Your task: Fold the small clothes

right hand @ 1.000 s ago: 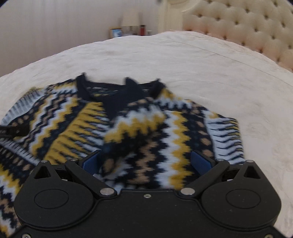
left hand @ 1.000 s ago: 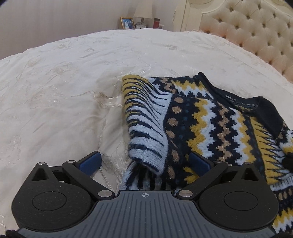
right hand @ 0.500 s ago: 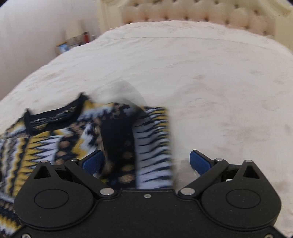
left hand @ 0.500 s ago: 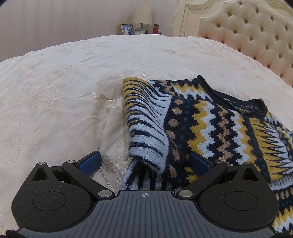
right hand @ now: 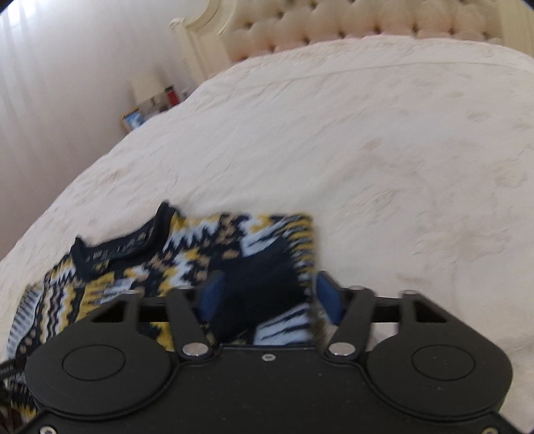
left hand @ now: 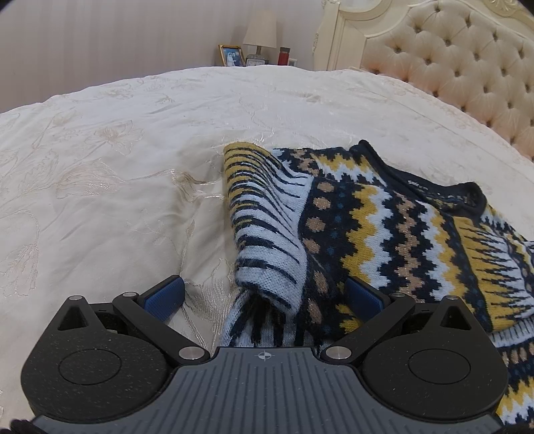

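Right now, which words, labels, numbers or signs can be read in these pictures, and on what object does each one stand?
Nothing can be read in full.
Sweater neck label: small white letters, perhaps "S..." at the start, too small to read.
The same neck label in the right wrist view: pale marks, blurred.
Left gripper body: a small crosshair sign, no words.
Picture frame by the lamp: no legible text.

A: What is seen between the jaws of the right gripper [right hand: 265,298]?

B: A fold of the patterned sweater [right hand: 187,257], its dark cuff [right hand: 263,287] lying between the blue pads. The jaws have just been closing; whether the knit is pressed cannot be told.

A: And around it?

B: The sweater is spread on a cream bed [right hand: 383,150]; a tufted headboard [right hand: 350,31] is seen behind.
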A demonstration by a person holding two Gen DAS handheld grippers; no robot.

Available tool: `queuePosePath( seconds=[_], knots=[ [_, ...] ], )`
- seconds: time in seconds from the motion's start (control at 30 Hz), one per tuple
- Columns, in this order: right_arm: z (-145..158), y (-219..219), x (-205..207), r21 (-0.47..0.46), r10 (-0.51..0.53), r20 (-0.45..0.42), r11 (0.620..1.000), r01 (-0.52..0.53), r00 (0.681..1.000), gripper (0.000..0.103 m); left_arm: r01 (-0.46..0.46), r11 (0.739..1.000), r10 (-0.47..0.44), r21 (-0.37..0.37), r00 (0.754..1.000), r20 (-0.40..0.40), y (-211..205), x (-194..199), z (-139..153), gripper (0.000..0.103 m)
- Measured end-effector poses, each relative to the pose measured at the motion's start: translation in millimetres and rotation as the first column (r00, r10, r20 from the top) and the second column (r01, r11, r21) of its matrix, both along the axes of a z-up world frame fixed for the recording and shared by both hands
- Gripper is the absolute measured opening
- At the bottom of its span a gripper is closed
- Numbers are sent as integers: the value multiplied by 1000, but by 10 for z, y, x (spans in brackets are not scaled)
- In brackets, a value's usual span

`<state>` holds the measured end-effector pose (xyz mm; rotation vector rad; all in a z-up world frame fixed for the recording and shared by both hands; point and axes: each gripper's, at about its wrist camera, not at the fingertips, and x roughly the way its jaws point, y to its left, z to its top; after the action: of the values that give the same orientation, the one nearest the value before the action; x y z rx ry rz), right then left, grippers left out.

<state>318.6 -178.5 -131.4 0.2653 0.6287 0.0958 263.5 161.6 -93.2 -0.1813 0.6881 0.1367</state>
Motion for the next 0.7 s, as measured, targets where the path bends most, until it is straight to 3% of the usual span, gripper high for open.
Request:
queuePosePath(
  seconds=[0.07, 0.1, 0.17, 0.3, 0.47, 0.57, 0.7],
  knots=[
    [5, 10, -21, -17, 2, 14, 1000, -2, 1000, 38, 0, 1000, 0, 0, 1000, 0, -2, 3, -5, 103],
    [16, -4, -34, -10, 5, 22, 1000, -5, 1000, 25, 0, 1000, 0, 0, 1000, 0, -2, 3, -7, 103],
    [59, -33, -59, 20, 14, 31, 1000, -15, 999, 22, 0, 1000, 0, -1, 1000, 2, 0, -1, -7, 103],
    [104, -68, -80, 48, 2, 27, 999, -3, 1000, 21, 0, 1000, 0, -7, 1000, 4, 5, -9, 14, 103],
    [19, -41, -2, 2, -22, -59, 1000, 22, 998, 21, 1, 1000, -1, -18, 1000, 0, 9, -11, 41, 103],
    [-14, -48, 18, -1, -25, -65, 1000, 25, 998, 22, 14, 1000, -14, -16, 999, -32, 12, 28, 101, 103],
    [-1, -57, 9, 2, -31, -67, 1000, 31, 997, 34, -35, 996, 38, 81, 999, -32, 55, 110, 282, 103]
  ],
)
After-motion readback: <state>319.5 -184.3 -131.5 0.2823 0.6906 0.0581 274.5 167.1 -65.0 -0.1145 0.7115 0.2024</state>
